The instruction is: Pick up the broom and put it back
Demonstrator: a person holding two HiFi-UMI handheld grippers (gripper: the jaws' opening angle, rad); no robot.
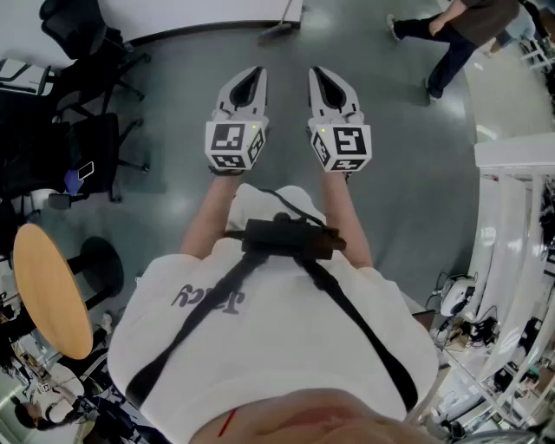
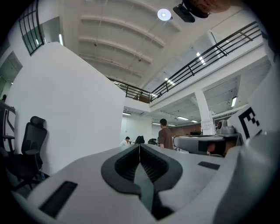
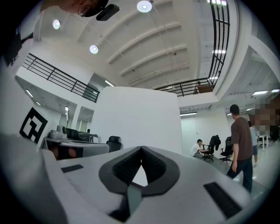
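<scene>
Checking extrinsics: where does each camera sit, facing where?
Head view: on the person's head, steeply down at floor; torso, forearms, left gripper, right gripper show.
Left gripper view: on that gripper, level along shut jaws toward white wall; right gripper at right edge.
Right gripper view: same, jaws shut; left gripper at left edge.
Both gripper views share the wall and standing person.

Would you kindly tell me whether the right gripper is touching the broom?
Apart. The head view shows bare grey floor between the right gripper and the broom, which rests by the white wall ahead.
</scene>
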